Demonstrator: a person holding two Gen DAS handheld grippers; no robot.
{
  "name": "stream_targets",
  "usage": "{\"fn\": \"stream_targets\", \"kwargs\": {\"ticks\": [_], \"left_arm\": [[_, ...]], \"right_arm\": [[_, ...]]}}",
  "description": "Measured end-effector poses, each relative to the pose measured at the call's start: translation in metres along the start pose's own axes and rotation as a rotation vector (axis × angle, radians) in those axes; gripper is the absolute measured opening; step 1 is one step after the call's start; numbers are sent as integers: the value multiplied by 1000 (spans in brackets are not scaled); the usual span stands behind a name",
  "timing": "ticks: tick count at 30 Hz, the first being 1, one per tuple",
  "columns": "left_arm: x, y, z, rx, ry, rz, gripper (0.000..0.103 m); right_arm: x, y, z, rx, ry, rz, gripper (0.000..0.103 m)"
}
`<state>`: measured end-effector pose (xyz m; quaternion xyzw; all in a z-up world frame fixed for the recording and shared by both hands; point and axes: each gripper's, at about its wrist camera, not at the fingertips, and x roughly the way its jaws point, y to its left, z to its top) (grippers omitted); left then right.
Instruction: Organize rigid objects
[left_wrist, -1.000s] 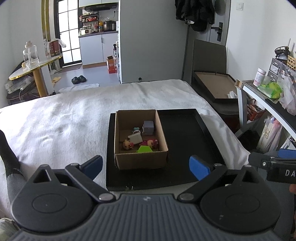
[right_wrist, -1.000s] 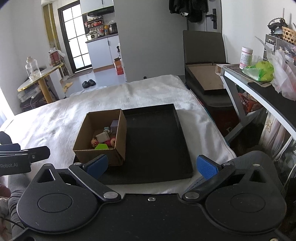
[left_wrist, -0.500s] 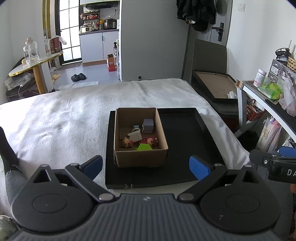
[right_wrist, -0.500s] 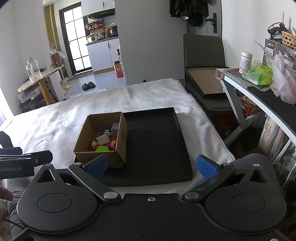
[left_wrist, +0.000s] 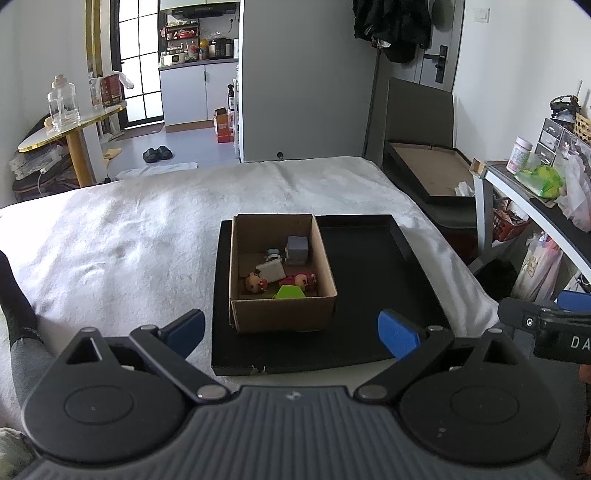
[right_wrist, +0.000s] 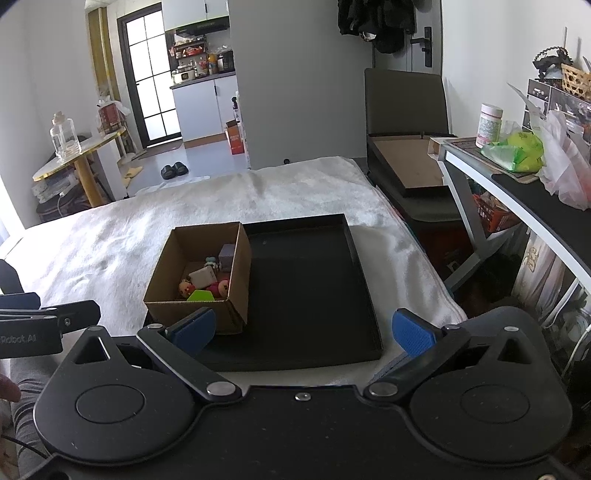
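An open cardboard box (left_wrist: 281, 314) (right_wrist: 192, 312) stands in the left part of a black tray (left_wrist: 373, 295) (right_wrist: 314, 295) on a white bedcover. Inside lie several small toys: a grey-purple cube (left_wrist: 297, 249) (right_wrist: 226, 254), a white block (left_wrist: 271, 271) (right_wrist: 202, 276), a green flat piece (left_wrist: 289, 292) (right_wrist: 200, 295) and small dolls (left_wrist: 255, 283). My left gripper (left_wrist: 290, 332) hangs open in front of the box, nothing between its blue pads. My right gripper (right_wrist: 303, 332) is open too, over the tray's near edge, empty.
The white bedcover (left_wrist: 122, 236) spreads left and behind the tray. A desk (right_wrist: 517, 199) with bags and a jar stands at the right, a dark chair holding a flat carton (left_wrist: 428, 170) behind it. A person's dark-sleeved leg (left_wrist: 14, 306) lies at the left.
Both grippers have drawn back and risen slightly, so the box and tray look a little farther off. Jaws stay open; the toys have not moved.
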<state>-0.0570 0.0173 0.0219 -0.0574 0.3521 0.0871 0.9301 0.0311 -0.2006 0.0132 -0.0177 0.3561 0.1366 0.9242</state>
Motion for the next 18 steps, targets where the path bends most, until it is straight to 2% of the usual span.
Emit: {"fn": "stream_targets", "kwargs": {"ticks": [18], "left_arm": [[5, -1, -3, 14, -2, 24, 99]], "right_arm": [[4, 0, -2, -3, 9, 3, 103]]}}
